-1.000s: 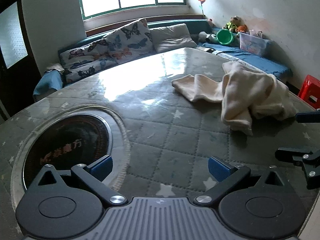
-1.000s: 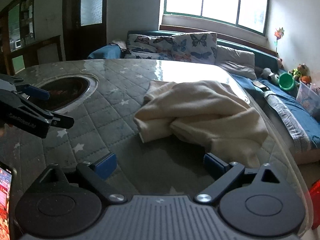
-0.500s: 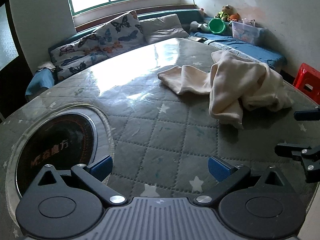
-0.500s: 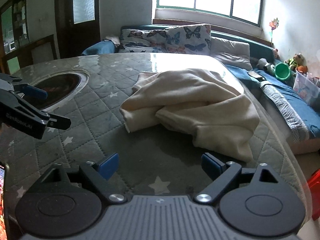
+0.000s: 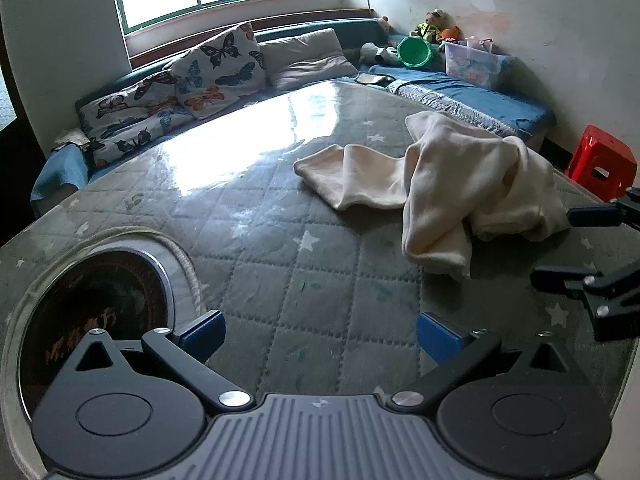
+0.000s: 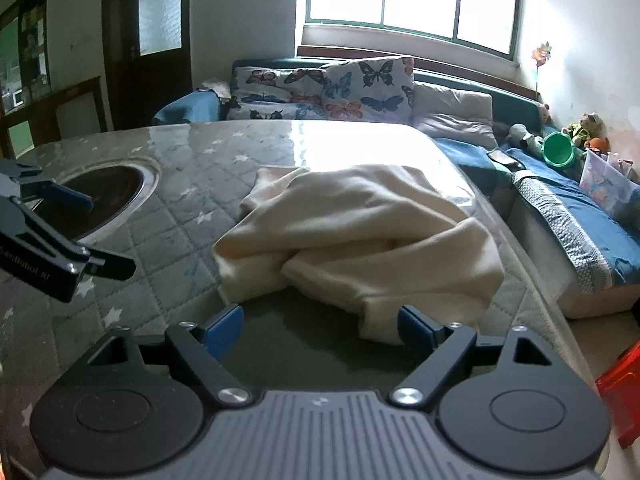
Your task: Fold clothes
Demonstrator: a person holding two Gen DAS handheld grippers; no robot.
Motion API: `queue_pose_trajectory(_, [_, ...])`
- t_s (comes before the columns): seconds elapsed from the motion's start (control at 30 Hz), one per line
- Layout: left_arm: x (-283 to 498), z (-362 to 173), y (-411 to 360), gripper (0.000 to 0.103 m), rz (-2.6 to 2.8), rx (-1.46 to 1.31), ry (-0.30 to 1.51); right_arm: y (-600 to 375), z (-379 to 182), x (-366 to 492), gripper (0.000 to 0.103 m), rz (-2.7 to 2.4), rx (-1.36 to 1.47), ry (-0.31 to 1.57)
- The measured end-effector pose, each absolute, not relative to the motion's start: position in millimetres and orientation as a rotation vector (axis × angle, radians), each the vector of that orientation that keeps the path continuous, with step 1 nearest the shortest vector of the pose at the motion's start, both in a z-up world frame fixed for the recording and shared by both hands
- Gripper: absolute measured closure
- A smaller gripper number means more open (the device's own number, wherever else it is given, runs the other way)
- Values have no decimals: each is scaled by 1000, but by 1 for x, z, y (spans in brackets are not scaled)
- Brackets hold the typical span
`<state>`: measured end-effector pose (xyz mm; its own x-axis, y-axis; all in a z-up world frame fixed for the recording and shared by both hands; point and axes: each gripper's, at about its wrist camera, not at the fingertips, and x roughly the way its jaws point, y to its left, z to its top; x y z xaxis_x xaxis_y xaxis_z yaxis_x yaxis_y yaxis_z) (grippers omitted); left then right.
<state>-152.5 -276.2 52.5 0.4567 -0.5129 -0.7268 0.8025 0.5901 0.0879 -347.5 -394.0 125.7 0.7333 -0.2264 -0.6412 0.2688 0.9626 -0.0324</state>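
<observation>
A crumpled cream garment [image 5: 460,184] lies on the right half of the quilted table; it also shows in the right wrist view [image 6: 360,240]. My left gripper [image 5: 318,338] is open and empty above the table, well short of the garment. My right gripper [image 6: 320,326] is open and empty, its fingertips just before the garment's near edge. The right gripper also shows at the right edge of the left wrist view [image 5: 592,252]. The left gripper also shows at the left edge of the right wrist view [image 6: 60,232].
The grey quilted table [image 5: 280,248] has a round dark cooktop [image 5: 88,308] set in its left side. A sofa with butterfly pillows [image 5: 216,72] runs behind it. A red stool [image 5: 602,164] stands at the right, past the table's edge.
Both grippers have moved forward towards the garment, which now looks larger and nearer in both views. The jaws stay open.
</observation>
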Motion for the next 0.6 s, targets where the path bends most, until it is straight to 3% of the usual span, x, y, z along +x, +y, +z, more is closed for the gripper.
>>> queue_pose_trajectory(0.37, [-154,51,-309,1,-923,472,710,-417,121,-336,26,-295,87,714])
queue_pose_trajectory(0.6, [-158,46,-333,15,-967,496,687,-428,116,-336,41,-298,99,717])
